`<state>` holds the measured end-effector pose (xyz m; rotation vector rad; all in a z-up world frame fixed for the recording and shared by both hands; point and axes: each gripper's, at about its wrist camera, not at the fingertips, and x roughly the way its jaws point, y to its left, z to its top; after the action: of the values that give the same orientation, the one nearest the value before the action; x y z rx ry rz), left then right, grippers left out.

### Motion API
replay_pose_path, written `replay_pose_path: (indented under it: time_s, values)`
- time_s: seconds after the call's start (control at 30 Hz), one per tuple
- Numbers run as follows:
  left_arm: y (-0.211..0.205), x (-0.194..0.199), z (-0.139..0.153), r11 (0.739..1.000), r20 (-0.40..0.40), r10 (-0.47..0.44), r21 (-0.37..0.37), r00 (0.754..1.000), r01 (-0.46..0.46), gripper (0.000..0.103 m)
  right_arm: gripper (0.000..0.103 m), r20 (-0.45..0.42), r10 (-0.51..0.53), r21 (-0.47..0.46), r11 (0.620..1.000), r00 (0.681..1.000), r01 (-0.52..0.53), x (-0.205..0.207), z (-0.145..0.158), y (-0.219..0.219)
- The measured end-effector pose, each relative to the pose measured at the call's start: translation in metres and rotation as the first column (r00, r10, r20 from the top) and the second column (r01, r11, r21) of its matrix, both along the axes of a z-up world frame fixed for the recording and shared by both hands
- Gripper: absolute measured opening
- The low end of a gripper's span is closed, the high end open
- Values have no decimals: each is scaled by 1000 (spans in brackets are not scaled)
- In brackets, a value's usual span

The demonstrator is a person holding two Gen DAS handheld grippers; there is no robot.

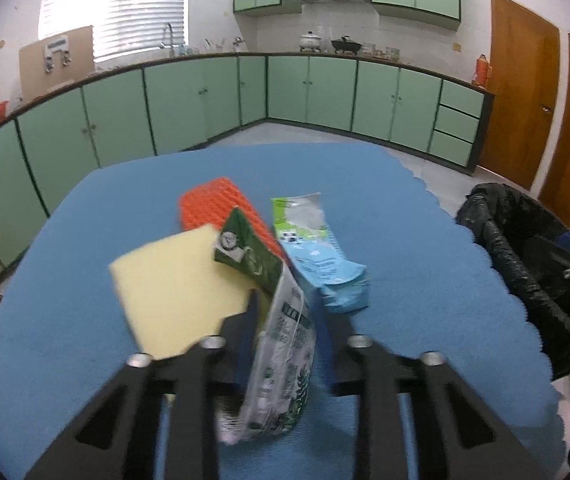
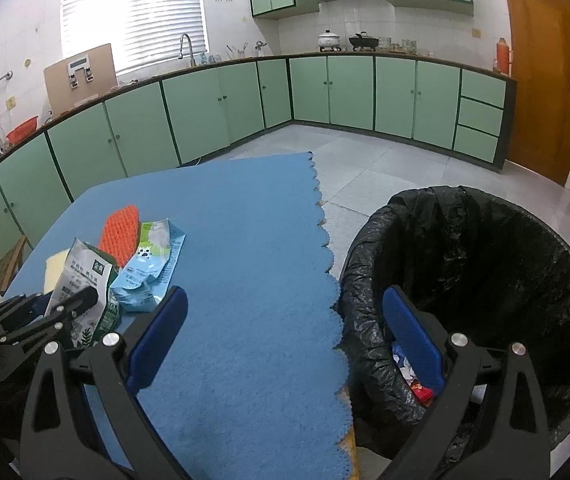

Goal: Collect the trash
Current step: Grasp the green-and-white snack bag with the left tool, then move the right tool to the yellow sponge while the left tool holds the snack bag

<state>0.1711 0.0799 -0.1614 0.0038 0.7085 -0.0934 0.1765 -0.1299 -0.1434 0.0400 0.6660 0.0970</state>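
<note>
Over blue mat | left gripper (image 1: 285, 312) clamps green-white packet (image 1: 281, 356) | right gripper (image 2: 285, 328) spread wide

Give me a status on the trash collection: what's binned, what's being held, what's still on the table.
Done: some scraps already lie at the bottom of the black-lined bin. In hand: the left gripper is shut on the green-and-white packet, raised above the blue mat. The right gripper is open and holds nothing. Left: the light blue wrapper, the orange pad and the yellow sponge remain on the mat.
</note>
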Motion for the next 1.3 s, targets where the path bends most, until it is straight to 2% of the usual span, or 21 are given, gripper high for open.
replay_pose_path:
  time_s: [0.07, 0.37, 0.53, 0.83, 1.3]
  values:
    - [-2, -2, 3, 1000, 3, -13, -6, 1000, 13, 14, 95, -1, 1, 2, 1000, 1000, -1, 0, 1, 1]
    - [-5, -23, 28, 998, 33, -36, -51, 999, 37, 12, 95, 18, 18, 10, 1000, 1000, -18, -2, 8, 7]
    - [9, -36, 45, 997, 53, -11, -70, 999, 15, 12, 95, 34, 46, 15, 999, 998, -46, -4, 13, 21]
    - [51, -63, 58, 995, 91, 87, -58, 992, -82, 12, 95, 61, 137, 18, 990, 989, -138, -8, 20, 67]
    - [124, -71, 32, 964, 56, 267, -7, 962, -267, 12, 95, 24, 316, 6, 949, 948, -316, -1, 5, 163]
